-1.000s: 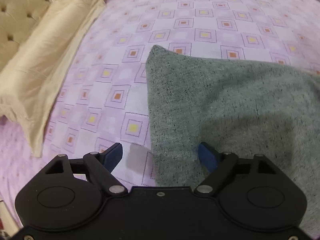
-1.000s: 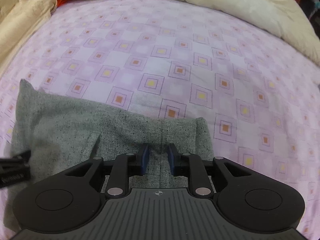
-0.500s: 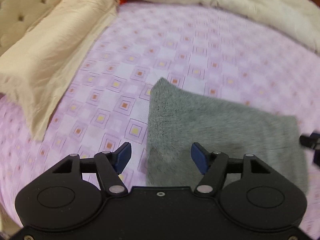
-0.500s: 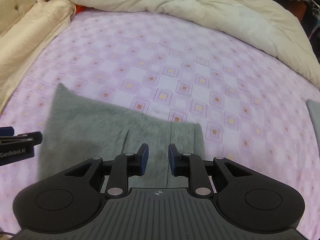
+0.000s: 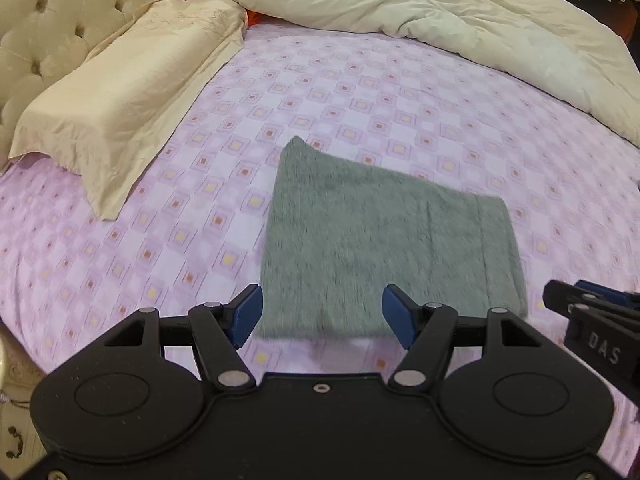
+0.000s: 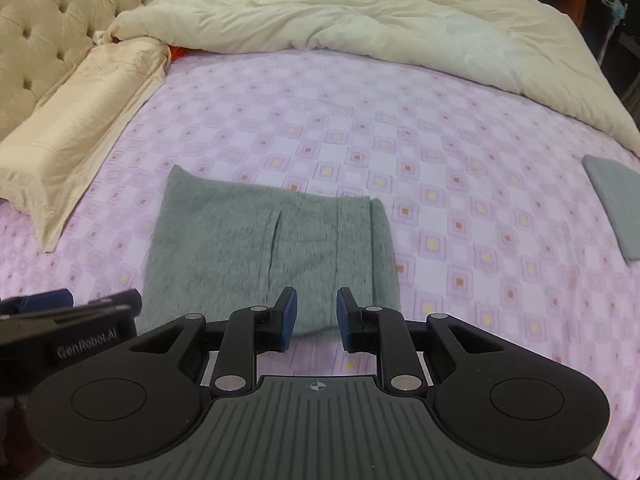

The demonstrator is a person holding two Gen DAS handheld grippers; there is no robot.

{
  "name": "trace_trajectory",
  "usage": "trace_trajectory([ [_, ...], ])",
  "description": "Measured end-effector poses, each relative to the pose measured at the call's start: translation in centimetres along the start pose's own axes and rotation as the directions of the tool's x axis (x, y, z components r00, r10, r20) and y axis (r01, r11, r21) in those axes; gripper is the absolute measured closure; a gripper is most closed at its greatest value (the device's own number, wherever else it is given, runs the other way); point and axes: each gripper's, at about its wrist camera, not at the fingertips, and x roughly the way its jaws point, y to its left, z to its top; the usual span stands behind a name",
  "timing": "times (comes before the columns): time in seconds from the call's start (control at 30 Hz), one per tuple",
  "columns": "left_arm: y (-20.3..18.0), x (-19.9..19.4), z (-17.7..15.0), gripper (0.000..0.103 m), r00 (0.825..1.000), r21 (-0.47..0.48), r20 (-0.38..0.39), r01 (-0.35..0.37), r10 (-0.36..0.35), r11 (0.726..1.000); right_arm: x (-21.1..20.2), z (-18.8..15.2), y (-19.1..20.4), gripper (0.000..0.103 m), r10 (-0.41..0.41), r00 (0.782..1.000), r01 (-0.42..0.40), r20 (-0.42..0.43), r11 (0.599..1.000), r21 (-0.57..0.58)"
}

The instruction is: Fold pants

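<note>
Both the left gripper (image 5: 322,312) and right gripper (image 6: 316,318) now hang released and empty above the pants (image 6: 272,252), apparently folded.

A pink checked sheet (image 6: 440,152) covers the bed. A cream duvet (image 6: 360,20) lies bunched along its 12 o'clock edge, round to 2 o'clock. A beige pillow (image 5: 120,96) lies at 10 o'clock against a tufted headboard (image 5: 52,24). Something red (image 6: 178,53) peeks between pillow and duvet. A grey cloth (image 6: 616,204) lies at 3 o'clock
</note>
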Motion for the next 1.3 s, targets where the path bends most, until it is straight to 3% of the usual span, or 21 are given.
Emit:
trace_trajectory([
  [0.23,-0.9,-2.5,-3.1,0.034,1.0,0.027,0.0,-0.011,0.011,1.0,-2.3,-2.4,-0.7,0.081,0.018,0.999,-0.018,0.03,1.0,0.001],
  [0.67,-1.7,-5.1,-5.9,0.034,1.0,0.017,0.028,0.0,0.0,1.0,-5.2,-4.8,-1.6,0.081,0.023,0.996,-0.023,0.082,1.0,-0.008],
  [1.3,-1.8,-6.4,-7.0,0.034,0.999,0.018,0.044,0.008,-0.009,1.0,-6.2,-5.6,-1.0,0.081,0.031,0.995,-0.03,0.099,0.999,-0.016],
])
